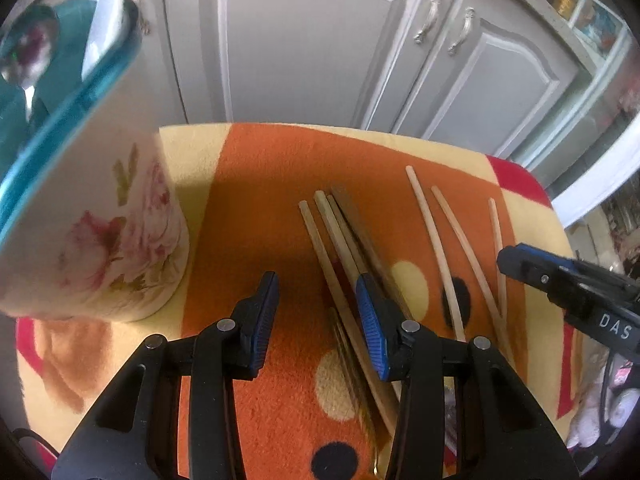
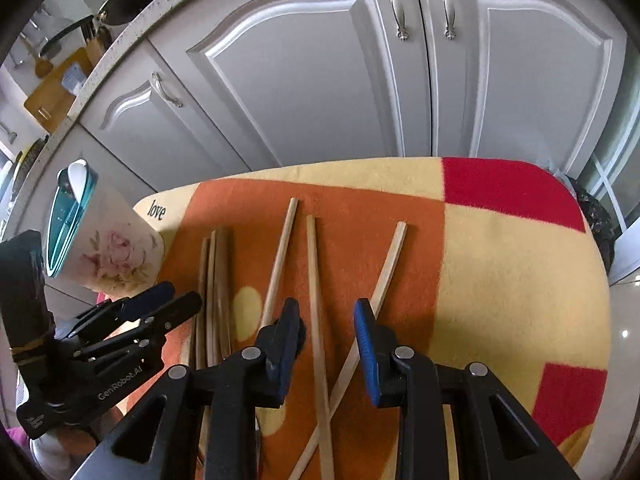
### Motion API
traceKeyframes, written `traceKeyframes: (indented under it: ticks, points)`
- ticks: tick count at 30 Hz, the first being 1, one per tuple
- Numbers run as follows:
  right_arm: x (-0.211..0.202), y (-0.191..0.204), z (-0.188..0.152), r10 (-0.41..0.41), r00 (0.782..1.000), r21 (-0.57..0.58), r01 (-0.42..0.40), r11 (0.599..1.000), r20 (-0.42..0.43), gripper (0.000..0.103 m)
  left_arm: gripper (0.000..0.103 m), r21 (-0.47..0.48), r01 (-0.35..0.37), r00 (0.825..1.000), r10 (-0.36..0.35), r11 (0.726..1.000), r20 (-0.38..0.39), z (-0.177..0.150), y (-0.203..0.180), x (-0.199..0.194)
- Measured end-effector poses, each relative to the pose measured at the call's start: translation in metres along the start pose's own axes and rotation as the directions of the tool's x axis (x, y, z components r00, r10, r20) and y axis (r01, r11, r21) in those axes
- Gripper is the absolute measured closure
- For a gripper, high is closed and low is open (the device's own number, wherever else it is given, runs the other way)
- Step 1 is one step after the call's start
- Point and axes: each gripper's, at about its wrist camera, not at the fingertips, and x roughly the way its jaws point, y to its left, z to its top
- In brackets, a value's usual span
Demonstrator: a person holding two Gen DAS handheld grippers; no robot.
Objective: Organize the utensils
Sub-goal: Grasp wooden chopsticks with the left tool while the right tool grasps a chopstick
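The left gripper (image 1: 316, 292), jaws apart and empty, hangs over the edge of a bunch of chopsticks (image 1: 340, 232); closing here risks catching only one stick or scattering the rest. The right gripper (image 2: 326, 322), jaws also apart and gripping nothing, straddles a loose chopstick (image 2: 316, 280) that crosses another (image 2: 380, 280), which could get dragged along. Further left stands the floral cup (image 1: 100, 240), close enough to knock. Beyond the blanket (image 2: 500, 280), cabinet doors (image 2: 300, 80).
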Motion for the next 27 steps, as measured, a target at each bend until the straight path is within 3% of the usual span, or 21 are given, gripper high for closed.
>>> traceKeyframes:
  ticks: [4,11,17,21,27]
  points:
    - [0.007,-0.004,0.007,-0.005,1.000,0.017,0.005,1.000,-0.010,0.076,0.075,-0.024,0.001,1.000,-0.001,1.000,0.002,0.004,0.003,0.002]
    - [0.016,-0.001,0.020,0.009,1.000,0.005,-0.009,1.000,-0.013,0.076,0.098,-0.012,0.005,1.000,-0.004,1.000,0.018,0.010,-0.007,0.006]
    - [0.037,0.021,0.035,0.009,0.999,-0.091,-0.013,0.996,-0.048,0.076,0.102,-0.008,0.058,0.998,-0.058,0.998,-0.012,0.005,0.000,0.002]
    - [0.056,0.026,0.040,-0.046,0.996,-0.134,0.036,0.990,-0.073,0.095,0.103,-0.009,0.105,0.993,-0.105,0.994,-0.054,-0.006,0.008,-0.005]
    - [0.050,0.018,0.030,-0.013,0.997,-0.128,0.004,0.992,-0.072,0.098,0.103,-0.003,0.084,0.996,-0.084,0.996,-0.042,-0.011,0.009,-0.014]
